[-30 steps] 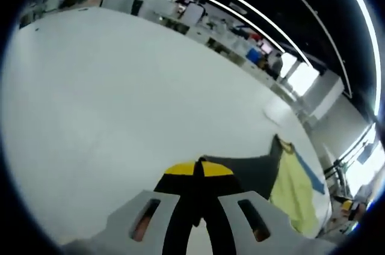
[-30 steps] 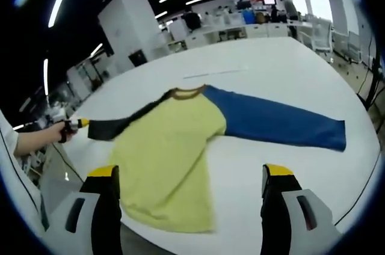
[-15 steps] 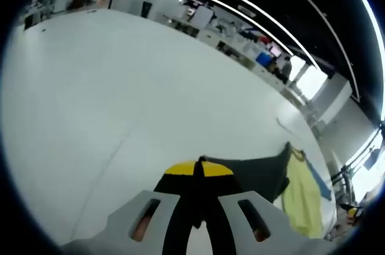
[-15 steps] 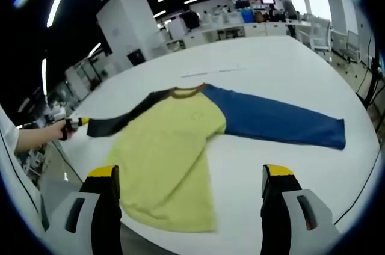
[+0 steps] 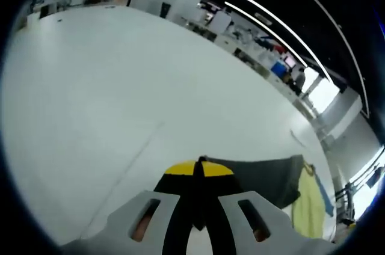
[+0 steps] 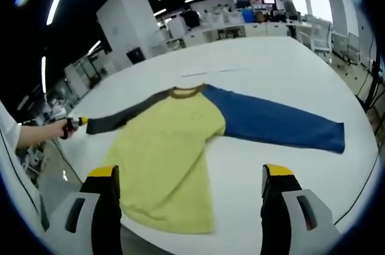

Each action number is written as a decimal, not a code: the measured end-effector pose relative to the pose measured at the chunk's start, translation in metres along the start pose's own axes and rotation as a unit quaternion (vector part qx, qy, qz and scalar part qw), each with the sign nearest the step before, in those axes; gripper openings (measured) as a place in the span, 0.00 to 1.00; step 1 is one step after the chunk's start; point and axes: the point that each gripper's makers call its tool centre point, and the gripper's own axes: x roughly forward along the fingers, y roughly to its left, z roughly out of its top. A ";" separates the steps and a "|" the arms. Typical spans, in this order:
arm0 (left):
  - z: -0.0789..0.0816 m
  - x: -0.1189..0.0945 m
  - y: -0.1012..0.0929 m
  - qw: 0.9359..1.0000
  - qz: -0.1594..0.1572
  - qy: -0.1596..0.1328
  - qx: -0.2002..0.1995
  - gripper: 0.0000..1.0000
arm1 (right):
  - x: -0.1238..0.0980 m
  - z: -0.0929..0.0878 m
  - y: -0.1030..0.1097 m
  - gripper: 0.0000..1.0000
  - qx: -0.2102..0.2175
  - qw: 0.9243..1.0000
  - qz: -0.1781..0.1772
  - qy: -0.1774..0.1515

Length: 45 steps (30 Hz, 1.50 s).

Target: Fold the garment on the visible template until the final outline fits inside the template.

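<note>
Left gripper (image 5: 199, 168) clamped on dark grey sleeve (image 5: 258, 177) of yellow-bodied, blue-sleeved shirt (image 6: 174, 147) at frame centre, white table (image 6: 271, 68), right gripper (image 6: 191, 183) jaws apart, lower frame.

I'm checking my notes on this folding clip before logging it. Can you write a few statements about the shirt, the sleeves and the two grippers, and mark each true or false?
1. The left gripper is shut on the dark grey sleeve. True.
2. The right gripper grips the blue sleeve. False: its fingers are apart and hold nothing, with the shirt lying beyond them.
3. The yellow shirt body lies flat on the white table. True.
4. The blue sleeve is folded over the yellow body. False: it stretches straight out to the side on the table.
5. The collar is brown. True.
</note>
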 end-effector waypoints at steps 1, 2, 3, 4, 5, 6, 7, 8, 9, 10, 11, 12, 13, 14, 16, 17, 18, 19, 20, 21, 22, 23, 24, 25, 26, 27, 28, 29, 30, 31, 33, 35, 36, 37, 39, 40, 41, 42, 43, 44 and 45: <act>0.000 0.001 0.001 1.000 0.001 0.000 0.000 0.00 | 0.000 -0.001 0.000 0.98 0.000 1.000 0.000 0.001; 0.001 0.002 0.003 1.000 0.004 0.001 0.002 0.00 | 0.000 -0.001 0.000 0.98 0.001 1.000 -0.001 0.002; 0.001 0.002 0.004 1.000 0.004 0.000 0.003 0.00 | 0.000 -0.002 0.000 0.98 0.001 1.000 -0.001 0.003; 0.002 0.004 0.005 1.000 0.005 -0.002 0.004 0.00 | 0.001 -0.002 0.000 0.97 0.001 1.000 -0.001 0.004; 0.003 0.005 0.006 1.000 0.005 -0.004 0.003 0.00 | 0.001 -0.003 0.000 0.97 0.001 1.000 -0.001 0.006; 0.004 0.007 0.006 1.000 0.001 -0.004 -0.004 0.00 | 0.001 -0.003 0.001 0.97 0.001 1.000 0.000 0.007; 0.005 0.009 0.006 1.000 0.000 -0.006 -0.009 0.00 | 0.000 -0.002 0.001 0.97 0.000 1.000 0.001 0.007; 0.007 0.011 0.008 1.000 0.002 -0.008 -0.012 0.00 | 0.000 0.000 0.002 0.97 -0.001 1.000 0.001 0.006; 0.007 0.012 0.008 1.000 0.003 -0.008 -0.012 0.00 | 0.000 0.001 0.002 0.97 -0.001 1.000 0.001 0.005; 0.008 0.014 0.009 1.000 0.003 -0.007 -0.012 0.00 | 0.000 0.003 0.001 0.98 -0.002 1.000 0.001 0.004; 0.008 0.017 0.009 1.000 0.005 -0.005 -0.012 0.00 | 0.000 0.005 0.000 0.98 -0.003 1.000 0.000 0.003; 0.008 0.018 0.010 1.000 0.006 -0.005 -0.013 0.00 | 0.000 0.005 0.000 0.98 -0.003 1.000 0.000 0.003; 0.008 0.019 0.009 1.000 0.006 -0.004 -0.015 0.00 | 0.001 0.006 0.000 0.98 -0.004 1.000 -0.001 0.003; 0.009 0.020 0.010 1.000 0.007 -0.004 -0.016 0.00 | 0.001 0.006 0.000 0.98 -0.005 1.000 -0.001 0.003; 0.009 0.023 0.011 1.000 0.008 -0.003 -0.018 0.00 | 0.002 0.005 -0.001 0.98 -0.004 1.000 -0.002 0.004; 0.009 0.024 0.012 1.000 0.010 -0.002 -0.018 0.00 | 0.003 0.004 0.000 0.98 -0.004 1.000 -0.002 0.006; 0.009 0.025 0.013 1.000 0.011 -0.002 -0.017 0.00 | 0.003 0.003 0.000 0.98 -0.004 1.000 -0.002 0.007; 0.009 0.026 0.013 1.000 0.012 -0.001 -0.017 0.00 | 0.004 0.002 0.000 0.97 -0.004 1.000 -0.002 0.009; 0.008 0.027 0.013 1.000 0.014 0.003 -0.016 0.00 | 0.004 0.000 0.000 0.97 -0.005 1.000 -0.002 0.011; 0.007 0.027 0.013 1.000 0.016 0.004 -0.016 0.00 | 0.005 -0.001 0.001 0.97 -0.004 1.000 -0.001 0.013; 0.007 0.027 0.013 1.000 0.017 0.005 -0.015 0.00 | 0.005 -0.001 0.001 0.97 -0.005 1.000 -0.001 0.013; 0.007 0.028 0.013 1.000 0.017 0.007 -0.015 0.00 | 0.006 -0.002 0.001 0.97 -0.004 1.000 -0.001 0.015; 0.007 0.030 0.013 1.000 0.017 0.009 -0.014 0.00 | 0.006 -0.002 0.002 0.97 -0.004 1.000 -0.001 0.016; 0.008 0.031 0.014 1.000 0.017 0.010 -0.012 0.00 | 0.007 -0.002 0.002 0.97 -0.005 1.000 0.000 0.016; 0.009 0.032 0.014 1.000 0.016 0.011 -0.010 0.00 | 0.007 -0.002 0.002 0.97 -0.006 1.000 0.000 0.018; 0.009 0.033 0.014 1.000 0.016 0.011 -0.010 0.00 | 0.008 -0.002 0.002 0.97 -0.007 1.000 0.000 0.019; 0.010 0.034 0.014 1.000 0.016 0.011 -0.009 0.00 | 0.008 -0.002 0.002 0.97 -0.007 1.000 0.000 0.019; 0.010 0.035 0.014 1.000 0.015 0.012 -0.008 0.00 | 0.009 -0.002 0.002 0.97 -0.007 1.000 0.001 0.019; 0.010 0.036 0.014 1.000 0.015 0.012 -0.008 0.00 | 0.009 -0.001 0.002 0.97 -0.007 1.000 0.001 0.019; 0.011 0.037 0.014 1.000 0.015 0.013 -0.007 0.00 | 0.010 -0.001 0.002 0.97 -0.008 1.000 0.001 0.019; 0.010 0.037 0.013 1.000 0.015 0.014 -0.007 0.00 | 0.010 0.000 0.002 0.97 -0.009 1.000 0.001 0.018; 0.010 0.040 0.014 1.000 0.015 0.015 -0.007 0.00 | 0.011 0.001 0.002 0.97 -0.009 1.000 0.001 0.017; 0.010 0.041 0.015 1.000 0.016 0.016 -0.006 0.00 | 0.012 0.000 0.002 0.97 -0.009 1.000 0.000 0.018; 0.010 0.041 0.015 1.000 0.017 0.018 -0.004 0.00 | 0.012 0.000 0.002 0.97 -0.010 1.000 0.000 0.018; 0.009 0.042 0.016 1.000 0.019 0.022 0.003 0.00 | 0.012 0.000 0.001 0.97 -0.009 1.000 0.000 0.019; 0.009 0.043 0.017 0.999 0.021 0.026 0.016 0.00 | 0.012 -0.001 0.002 0.97 -0.009 1.000 0.000 0.019; 0.009 0.044 0.017 0.999 0.023 0.029 0.024 0.00 | 0.012 -0.001 0.001 0.97 -0.009 1.000 0.000 0.020; 0.009 0.044 0.017 0.999 0.023 0.030 0.025 0.00 | 0.012 -0.002 0.001 0.97 -0.008 1.000 0.000 0.020; 0.009 0.045 0.018 0.999 0.023 0.031 0.028 0.00 | 0.012 -0.002 0.001 0.97 -0.007 1.000 0.000 0.021; 0.009 0.045 0.018 0.999 0.024 0.032 0.028 0.00 | 0.012 -0.003 0.001 0.97 -0.007 1.000 -0.001 0.021; 0.009 0.046 0.019 0.999 0.024 0.032 0.028 0.00 | 0.013 -0.003 0.001 0.97 -0.007 1.000 -0.001 0.022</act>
